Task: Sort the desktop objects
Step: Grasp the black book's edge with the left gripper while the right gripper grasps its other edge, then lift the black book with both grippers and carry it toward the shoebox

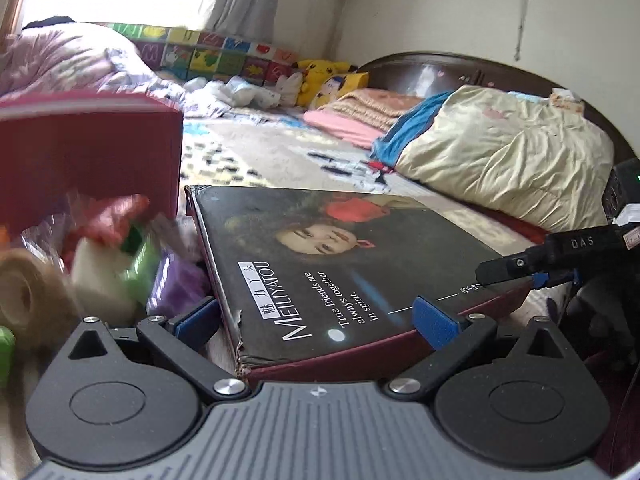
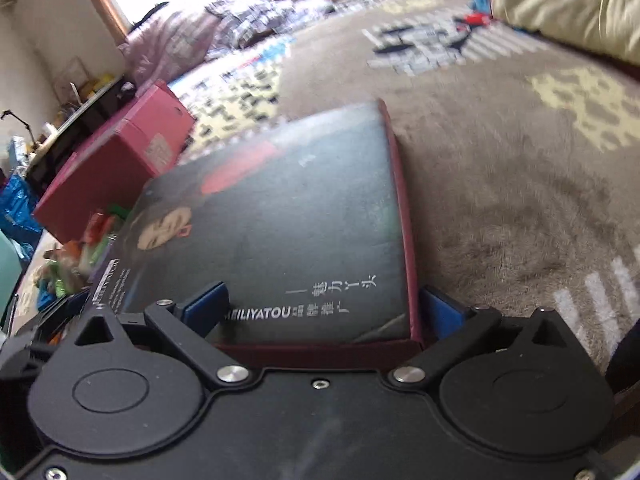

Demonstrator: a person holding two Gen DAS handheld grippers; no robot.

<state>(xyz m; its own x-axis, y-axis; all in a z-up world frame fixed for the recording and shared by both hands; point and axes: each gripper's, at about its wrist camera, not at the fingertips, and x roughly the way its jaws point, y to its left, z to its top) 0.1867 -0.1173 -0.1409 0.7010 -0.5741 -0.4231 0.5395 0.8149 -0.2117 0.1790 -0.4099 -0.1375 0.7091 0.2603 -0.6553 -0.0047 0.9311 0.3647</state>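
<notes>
Flat rectangular box [image 1: 320,264]: glossy dark lid with a printed face, "MEILIYATOU" lettering, maroon cardboard sides, near corner frayed. It lies on a plush grey-brown patterned blanket [image 2: 500,184].

Left of the box: a matte maroon carton [image 1: 88,152], standing taller than the lid. In front of the carton, a heap of crinkly plastic-wrapped items [image 1: 116,240] in red, green and white, blurred. Beside the heap, a tan tape roll [image 1: 28,296], also blurred.

Left gripper [image 1: 316,320]: low, level with the lid, at the box's near edge; jaws spread wide, blue pads [image 1: 434,320] either side of the frayed corner. Contact cannot be confirmed.

Right gripper [image 2: 324,308]: at the box's adjacent short side, jaws wide, straddling its right-hand corner; one pad over the lid, the other outside the maroon wall. Grip not confirmed.

Far of the box: cream quilt [image 1: 504,160].
</notes>
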